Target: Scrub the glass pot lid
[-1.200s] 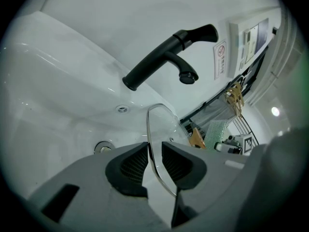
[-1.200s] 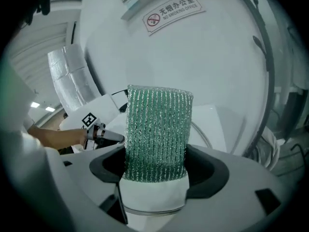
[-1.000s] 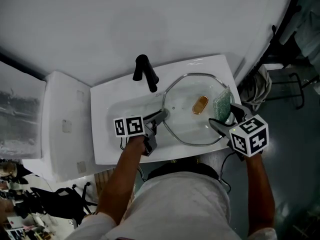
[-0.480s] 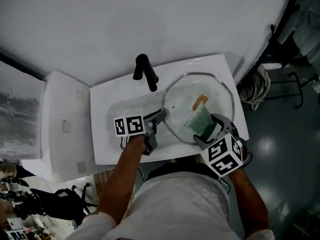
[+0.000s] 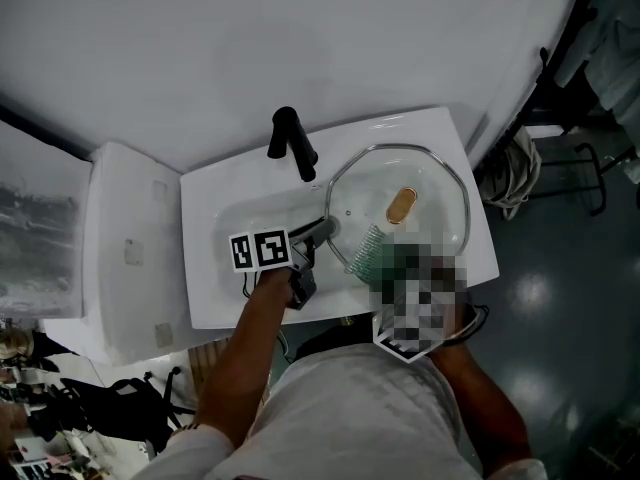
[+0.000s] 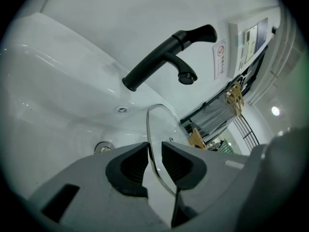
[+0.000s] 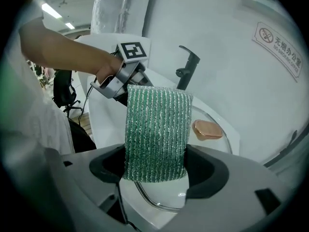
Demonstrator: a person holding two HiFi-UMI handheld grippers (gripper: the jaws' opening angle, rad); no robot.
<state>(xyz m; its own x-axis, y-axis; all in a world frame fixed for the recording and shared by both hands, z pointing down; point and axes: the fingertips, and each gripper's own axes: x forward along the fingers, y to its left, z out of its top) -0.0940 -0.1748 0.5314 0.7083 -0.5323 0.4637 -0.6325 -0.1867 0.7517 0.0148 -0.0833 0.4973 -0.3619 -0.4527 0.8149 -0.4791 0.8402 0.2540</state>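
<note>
The left gripper (image 6: 154, 150) is clenched on the rim of the glass pot lid (image 5: 440, 190), which lies over the right part of the white sink (image 5: 205, 273), centre right in the head view. The right gripper (image 7: 155, 156) grasps a green scouring pad (image 7: 157, 124), which hangs over the lid's lower-left part, below the copper knob (image 5: 401, 206).

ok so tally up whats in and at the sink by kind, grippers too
glass pot lid: 1
green scrub pad: 1
black faucet: 1
white sink: 1
grippers: 2 (left gripper clamped on the lid's rim, right gripper clamped on the pad)
total: 6
</note>
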